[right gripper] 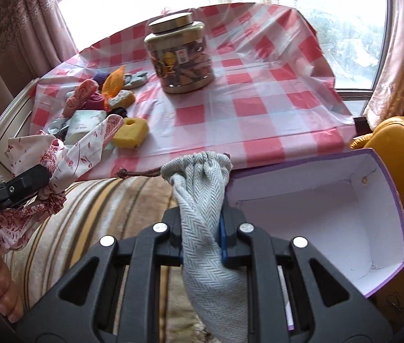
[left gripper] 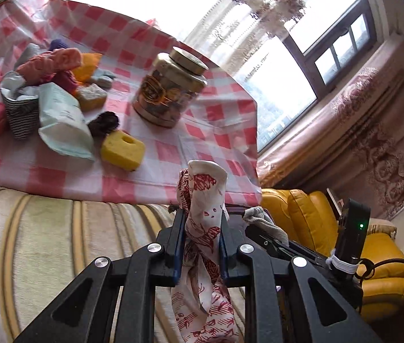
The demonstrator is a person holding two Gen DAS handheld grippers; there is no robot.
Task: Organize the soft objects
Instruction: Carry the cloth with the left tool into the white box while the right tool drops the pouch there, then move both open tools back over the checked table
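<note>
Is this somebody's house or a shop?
Probably a home living room: a striped sofa, a yellow leather armchair, patterned curtains by the window, and a checked tablecloth.

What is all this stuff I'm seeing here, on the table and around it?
Jar: one, clear with gold lid, on the checked tablecloth.
Sponge: one, yellow, near table edge.
Pile of soft items: several, mixed colours, table's left.
Box: one, purple outside, white inside, open, beside the striped sofa.
Armchair: one, yellow.
Printed cloth: one, white and red, in left claw.
Grey pouch: one, in right claw.
</note>
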